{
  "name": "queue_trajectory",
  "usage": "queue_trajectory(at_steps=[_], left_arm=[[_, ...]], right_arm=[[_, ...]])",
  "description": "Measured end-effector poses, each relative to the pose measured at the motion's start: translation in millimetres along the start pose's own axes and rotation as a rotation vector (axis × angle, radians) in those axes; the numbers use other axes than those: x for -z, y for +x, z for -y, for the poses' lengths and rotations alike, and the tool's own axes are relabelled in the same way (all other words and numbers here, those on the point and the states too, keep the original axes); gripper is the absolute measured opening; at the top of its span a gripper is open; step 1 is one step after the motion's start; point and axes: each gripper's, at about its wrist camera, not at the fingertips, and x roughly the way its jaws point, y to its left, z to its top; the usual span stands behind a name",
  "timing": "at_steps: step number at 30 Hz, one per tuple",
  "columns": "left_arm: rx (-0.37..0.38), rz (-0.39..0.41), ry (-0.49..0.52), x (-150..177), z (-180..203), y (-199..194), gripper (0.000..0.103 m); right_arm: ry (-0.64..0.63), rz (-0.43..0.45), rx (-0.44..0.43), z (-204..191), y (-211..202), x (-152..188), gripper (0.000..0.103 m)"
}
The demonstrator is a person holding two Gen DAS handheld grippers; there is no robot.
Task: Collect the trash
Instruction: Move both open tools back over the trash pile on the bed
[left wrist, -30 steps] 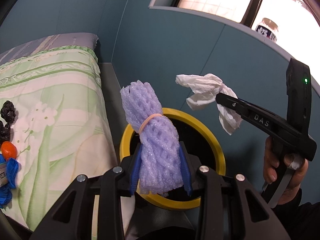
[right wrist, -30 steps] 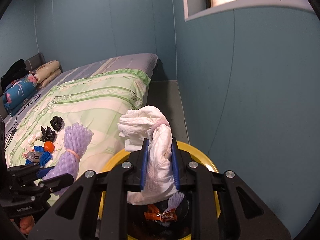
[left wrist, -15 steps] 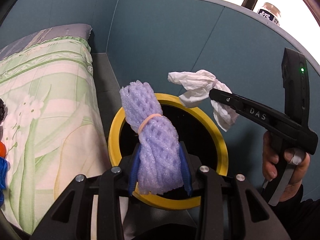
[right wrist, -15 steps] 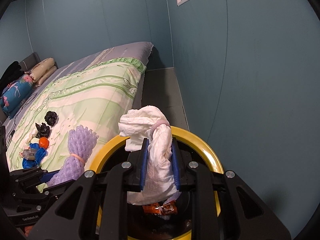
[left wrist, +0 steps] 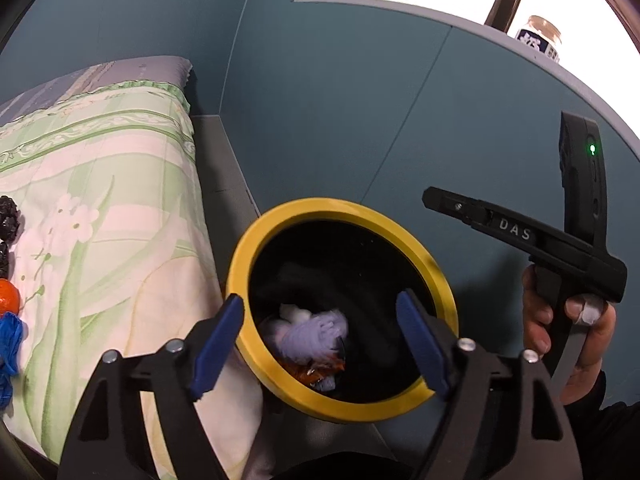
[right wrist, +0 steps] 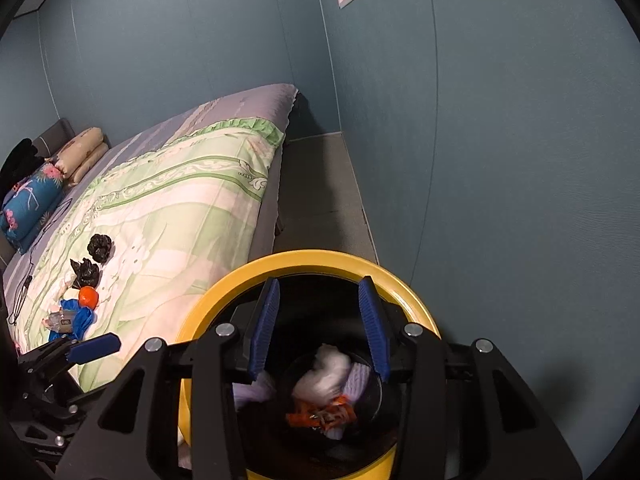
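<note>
The purple foam net [left wrist: 310, 334] was seen low inside the bin [left wrist: 400, 222], right under the left gripper [left wrist: 320, 334]. A white tissue [right wrist: 322, 378] lay beside it, under the right gripper [right wrist: 318, 330]. Both looked blurred, so they may have been falling. No clear long side could be told for the net or the tissue.

The jaws of both grippers were being opened, and nothing was held between them. The left jaws were spread wide and the right jaws less wide.

More trash was left on the bed [right wrist: 180, 216], off to the left of both grippers. A blue wrapper [right wrist: 76, 320], an orange ball [right wrist: 89, 297] and two black lumps [right wrist: 90, 262] were piled close together there. The pile was stretched away from the grippers, up the bed. The left gripper was judged to be nearer to it, since the bed was on its side. A swing to the left, away from the bin, was judged to be needed for the next pick.
</note>
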Motion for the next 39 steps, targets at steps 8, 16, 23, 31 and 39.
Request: queue_trajectory(at_steps=[8, 16, 23, 31, 39], left_arm=[[-0.069, 0.099, -0.047, -14, -23, -37, 0.090], [-0.177, 0.195, -0.087, -24, -56, -90, 0.092], [-0.286, 0.281, -0.114, -33, -89, -139, 0.095], [-0.421, 0.349, -0.187, -29, -147, -192, 0.095], [-0.525, 0.396, -0.284, -18, -207, -231, 0.095]], right_arm=[[-0.005, 0.084, -0.031, -11, -15, -10, 0.057], [-0.087, 0.155, -0.110, -51, -27, -19, 0.068], [-0.155, 0.178, -0.215, -96, -31, -29, 0.073], [-0.248, 0.182, -0.331, -155, -25, -30, 0.078], [-0.326, 0.134, -0.434, -219, -4, -23, 0.079]])
